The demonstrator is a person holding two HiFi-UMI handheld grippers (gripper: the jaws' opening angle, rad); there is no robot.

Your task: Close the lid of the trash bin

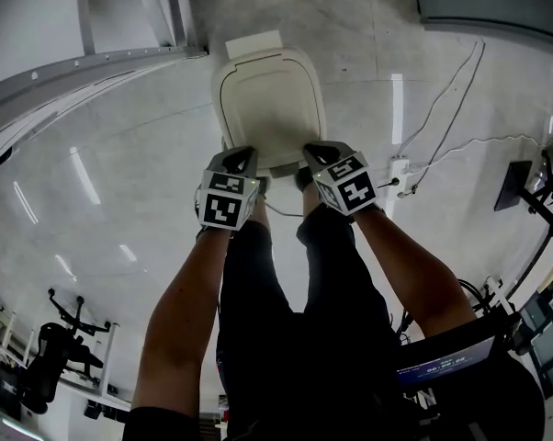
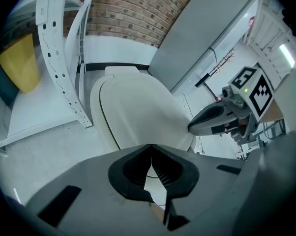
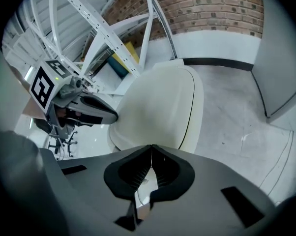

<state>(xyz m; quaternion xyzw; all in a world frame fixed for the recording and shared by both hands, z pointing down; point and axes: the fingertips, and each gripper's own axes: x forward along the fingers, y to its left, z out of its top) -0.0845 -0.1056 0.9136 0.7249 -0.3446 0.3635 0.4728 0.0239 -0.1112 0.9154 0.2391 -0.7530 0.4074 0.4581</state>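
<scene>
The cream trash bin [image 1: 269, 99] stands on the floor in front of me with its lid [image 2: 138, 112] lying flat down on it; a dark seam runs along the lid's edge [image 3: 190, 112]. My left gripper [image 1: 242, 159] hovers at the bin's near left corner, jaws shut with nothing between them. At the near right corner my right gripper [image 1: 321, 152] is also shut and empty. In each gripper view the other gripper shows: the right gripper [image 2: 212, 119] and the left gripper [image 3: 96, 109]. Whether either tip touches the lid I cannot tell.
A white perforated metal frame [image 2: 59, 58] stands left of the bin. A grey cabinet [image 2: 207, 28] and a brick wall [image 3: 222, 9] lie behind. A power strip [image 1: 399, 171] with cables lies on the floor to the right. A yellow object [image 2: 20, 63] sits behind the frame.
</scene>
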